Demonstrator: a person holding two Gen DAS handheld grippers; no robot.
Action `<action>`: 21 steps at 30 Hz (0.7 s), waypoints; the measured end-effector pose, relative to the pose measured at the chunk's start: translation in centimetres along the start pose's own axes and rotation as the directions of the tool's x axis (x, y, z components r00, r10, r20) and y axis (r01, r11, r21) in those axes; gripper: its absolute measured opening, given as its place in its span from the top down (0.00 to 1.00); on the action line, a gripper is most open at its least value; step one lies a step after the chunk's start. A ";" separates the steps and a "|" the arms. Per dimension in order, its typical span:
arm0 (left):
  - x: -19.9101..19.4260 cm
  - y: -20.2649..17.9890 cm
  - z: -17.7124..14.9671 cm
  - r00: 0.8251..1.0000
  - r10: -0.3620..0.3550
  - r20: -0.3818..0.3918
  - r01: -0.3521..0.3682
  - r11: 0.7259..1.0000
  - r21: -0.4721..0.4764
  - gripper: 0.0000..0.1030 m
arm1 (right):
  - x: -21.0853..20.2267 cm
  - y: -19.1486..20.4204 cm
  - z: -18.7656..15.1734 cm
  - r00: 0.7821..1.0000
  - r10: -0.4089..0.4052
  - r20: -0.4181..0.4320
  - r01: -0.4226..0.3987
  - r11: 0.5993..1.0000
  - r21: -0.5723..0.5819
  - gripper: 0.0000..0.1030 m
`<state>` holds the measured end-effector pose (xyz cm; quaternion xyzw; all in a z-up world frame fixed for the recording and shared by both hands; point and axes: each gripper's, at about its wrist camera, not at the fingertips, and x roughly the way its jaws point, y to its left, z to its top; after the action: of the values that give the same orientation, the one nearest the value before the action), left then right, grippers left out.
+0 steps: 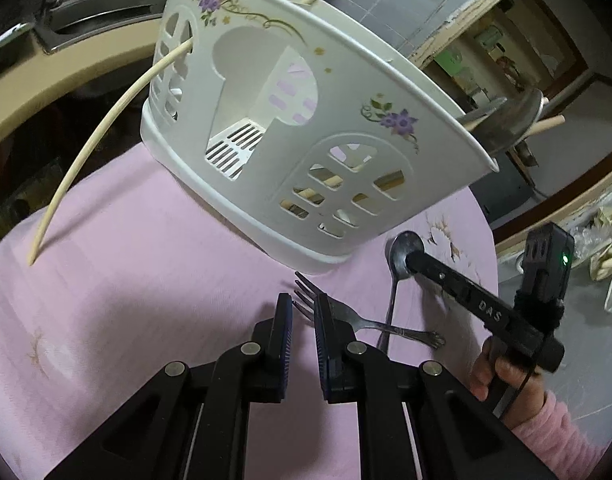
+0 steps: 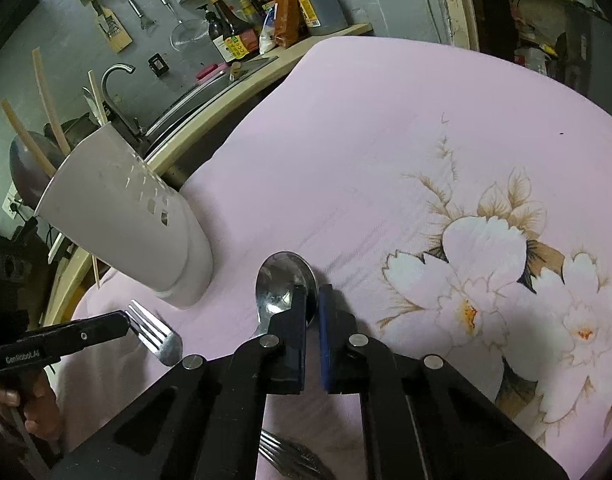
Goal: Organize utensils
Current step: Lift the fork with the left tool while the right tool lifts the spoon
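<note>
I count two loose pieces of cutlery on the pink flowered cloth (image 2: 386,140): one fork (image 1: 338,312) and one spoon (image 2: 282,288). They cross each other near their handle ends, just in front of the white utensil holder (image 1: 306,128).

My left gripper (image 1: 304,308) has its jaws drawn narrow, and the fork's neck runs between the two pads with the tines poking out ahead; from my left camera I cannot tell for sure that the pads press on it, though the gap is down to almost nothing. My right gripper (image 2: 312,304) has its jaws nearly together at the edge of the spoon's bowl, which lies flat on the cloth; the tips pinch that rim.

The holder stands just beyond both pieces. One long chopstick (image 1: 98,132) sticks out through a slot in its left end and slopes down to the cloth. Two more stick up at the far right end beside a dark ladle (image 1: 510,120). I see three slotted windows and one keyhole-shaped opening in its front wall.
</note>
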<state>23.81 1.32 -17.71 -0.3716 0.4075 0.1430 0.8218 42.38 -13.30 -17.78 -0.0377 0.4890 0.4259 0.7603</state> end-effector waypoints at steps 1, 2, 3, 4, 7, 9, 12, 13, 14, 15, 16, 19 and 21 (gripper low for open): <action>0.1 0.0 0.1 1.000 -0.003 0.001 0.003 1.000 -0.004 0.89 | -0.1 0.0 -0.1 1.000 0.000 0.003 0.000 1.000 0.003 0.96; 0.2 -0.1 0.1 1.000 -0.006 0.003 0.006 1.000 -0.008 0.89 | -0.2 -0.1 -0.2 1.000 -0.002 0.004 0.002 1.000 0.006 0.96; 0.3 -0.2 0.1 1.000 -0.006 0.006 0.006 1.000 -0.009 0.89 | -0.4 -0.1 -0.4 1.000 -0.005 0.007 0.005 1.000 0.010 0.96; 0.4 -0.2 0.1 1.000 -0.004 0.004 0.004 1.000 -0.006 0.89 | -0.6 0.0 -0.7 1.000 -0.008 0.009 0.007 1.000 0.015 0.96; 0.8 -0.6 0.0 1.000 -0.010 -0.001 0.010 1.000 0.001 0.89 | -1.3 0.5 -1.7 1.000 -0.016 0.020 0.015 0.999 0.029 0.96; 0.8 -0.8 0.0 1.000 -0.019 0.001 0.019 1.000 0.012 0.94 | -1.8 0.8 -2.6 0.999 -0.022 0.026 0.021 0.999 0.050 0.96; 0.8 -1.4 -0.1 0.999 -0.038 -0.008 0.038 0.998 0.050 0.95 | -2.7 0.9 -3.8 0.999 -0.035 0.036 0.032 0.997 0.076 0.96; 0.7 -1.6 -0.2 0.999 -0.042 -0.008 0.042 0.997 0.063 0.95 | -3.1 1.1 -4.3 0.998 -0.043 0.040 0.040 0.996 0.085 0.96; 0.5 -1.8 -0.2 0.999 -0.051 -0.009 0.052 0.995 0.083 0.95 | -3.4 1.0 -4.7 0.998 -0.051 0.044 0.047 0.995 0.090 0.96; 0.3 -2.0 -0.3 0.998 -0.058 -0.009 0.059 0.994 0.097 0.95 | -3.8 1.2 -5.2 0.996 -0.069 0.050 0.064 0.993 0.099 0.96; 0.1 -2.4 -0.3 0.998 -0.064 -0.009 0.064 0.991 0.117 0.96 | -4.2 1.2 -5.6 0.995 -0.079 0.055 0.073 0.992 0.107 0.96; -0.8 -3.4 -0.6 0.997 -0.081 -0.010 0.082 0.980 0.180 0.96 | -5.3 1.3 -6.6 0.993 -0.092 0.068 0.081 0.986 0.142 0.97; -1.6 -4.2 -0.8 0.996 -0.092 -0.007 0.091 0.970 0.225 0.96 | -6.0 1.6 -7.3 0.992 -0.100 0.076 0.087 0.984 0.157 0.97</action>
<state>24.63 -2.05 -14.72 -0.2944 0.4021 0.0585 0.8650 35.13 -19.34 -16.33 0.0158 0.4859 0.3518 0.7999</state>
